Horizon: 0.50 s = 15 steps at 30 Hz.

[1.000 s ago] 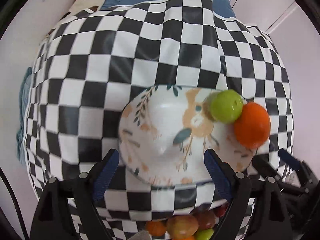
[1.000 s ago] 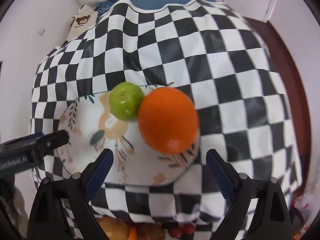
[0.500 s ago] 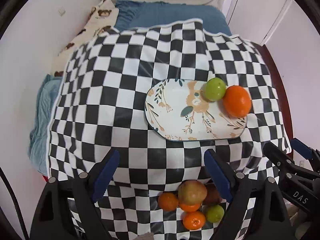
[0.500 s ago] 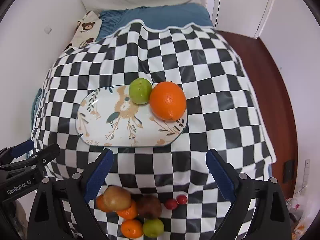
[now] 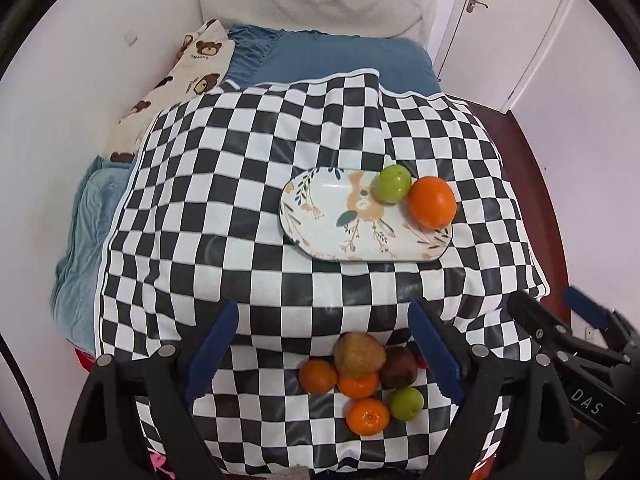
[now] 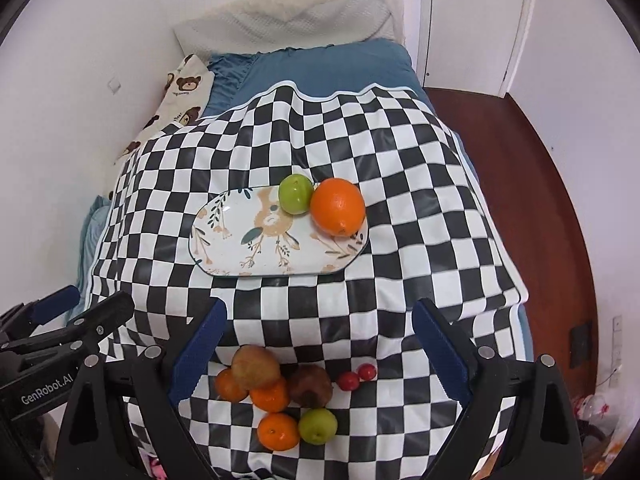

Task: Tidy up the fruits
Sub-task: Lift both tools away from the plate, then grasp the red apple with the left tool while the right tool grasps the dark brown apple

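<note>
Both our grippers, left (image 5: 322, 344) and right (image 6: 318, 346), now farther from the plate (image 5: 320, 236), jaws apart, empty, fruit pile (image 6: 280, 396) at six o'clock.

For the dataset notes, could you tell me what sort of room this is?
Most likely a bedroom: a bed with a white pillow and blue sheet, a checkered cloth spread over it, and a door behind.
</note>
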Motion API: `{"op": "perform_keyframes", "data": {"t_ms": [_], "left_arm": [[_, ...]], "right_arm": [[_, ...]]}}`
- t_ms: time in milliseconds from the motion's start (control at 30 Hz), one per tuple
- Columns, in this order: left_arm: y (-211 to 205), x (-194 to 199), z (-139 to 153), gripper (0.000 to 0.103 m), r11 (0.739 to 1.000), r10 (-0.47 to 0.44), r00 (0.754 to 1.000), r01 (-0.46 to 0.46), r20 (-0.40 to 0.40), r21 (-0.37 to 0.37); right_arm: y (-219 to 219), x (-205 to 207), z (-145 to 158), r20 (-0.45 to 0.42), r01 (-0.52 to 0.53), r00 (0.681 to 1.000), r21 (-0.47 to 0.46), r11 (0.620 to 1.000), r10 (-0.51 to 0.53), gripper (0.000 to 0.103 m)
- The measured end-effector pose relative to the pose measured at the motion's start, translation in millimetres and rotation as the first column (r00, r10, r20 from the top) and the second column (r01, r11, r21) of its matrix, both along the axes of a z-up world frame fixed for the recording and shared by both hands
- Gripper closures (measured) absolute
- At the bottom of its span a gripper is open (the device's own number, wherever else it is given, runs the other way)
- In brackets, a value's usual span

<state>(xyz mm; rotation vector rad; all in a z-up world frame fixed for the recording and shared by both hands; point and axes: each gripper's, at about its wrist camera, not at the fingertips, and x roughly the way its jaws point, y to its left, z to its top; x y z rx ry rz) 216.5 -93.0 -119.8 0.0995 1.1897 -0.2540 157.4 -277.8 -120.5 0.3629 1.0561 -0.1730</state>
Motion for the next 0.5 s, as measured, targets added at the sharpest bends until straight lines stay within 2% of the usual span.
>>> {"op": "perform_keyframes", "data": {"t_ms": [167,267,400,500], "left_arm": [[13,-7,-28,0.016,1.000,0.019,0.997,-0.018,-0.068,0.019],[20,-12,-58,0.016,0.998,0.034,0.991,-0.026,-0.128,0.063],[23,-19,-99,0.009,0.995,0.037,0.974,-0.014,-0.225,0.102],[15,-21,-123,0.008,0.997,0.006,0.952,0.017,-0.305,0.071]], "right_arm": [[1,-12,-40,-0.078,0.011,0.997,0.114,0.993,-0.002,0.007],[4,-19,-80,-0.159,0.029,0.987,0.208,0.978,0.005,0.007],[8,-28,-132,-0.268,0.070,0.963,0.302,0.951,0.014,0.007],[9,-36,-166,-0.330,0.103,0.944,0.337,0.936,0.015,0.007]]}}
